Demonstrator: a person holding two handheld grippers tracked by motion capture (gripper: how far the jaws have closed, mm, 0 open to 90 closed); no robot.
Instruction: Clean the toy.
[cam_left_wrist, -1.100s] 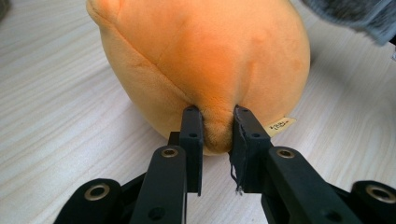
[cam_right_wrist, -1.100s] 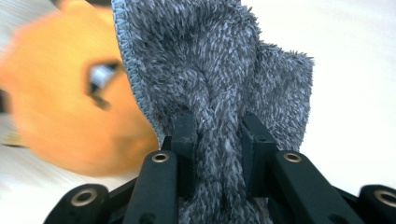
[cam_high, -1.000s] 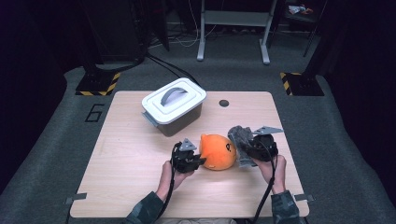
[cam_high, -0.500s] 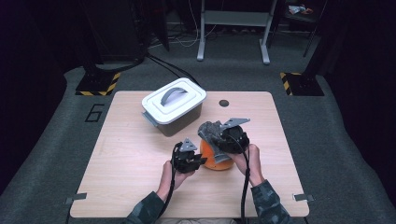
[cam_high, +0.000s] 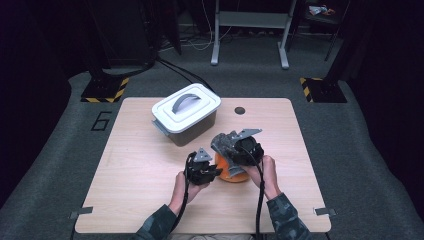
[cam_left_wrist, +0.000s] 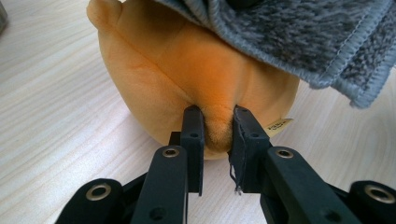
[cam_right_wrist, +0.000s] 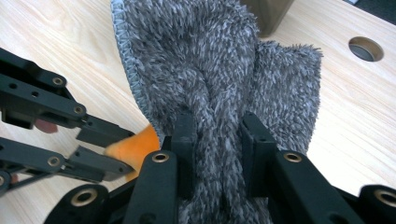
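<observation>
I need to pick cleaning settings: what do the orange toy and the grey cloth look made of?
Orange toy: soft short-pile plush, probably synthetic; it puckers where pinched and has a sewn tag. Grey cloth: fluffy long-pile fabric, likely microfibre, with a stitched hem.

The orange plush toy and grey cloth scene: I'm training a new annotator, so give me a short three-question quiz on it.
1. True or false: the left hand-held gripper pinches a fold of the round orange plush toy.
2. What does the right hand-held gripper hold?
A. a fluffy grey microfibre cloth
B. a sponge
C. a box handle
3. Fill in: the white-lidded grey plastic box stands on the light wooden table with its lid ____.

Key:
1. True: the jaws squeeze a fold low on the toy's side.
2. A: the cloth sits over the toy's top.
3. On: the lid is in place, with its grey handle on top.
</observation>
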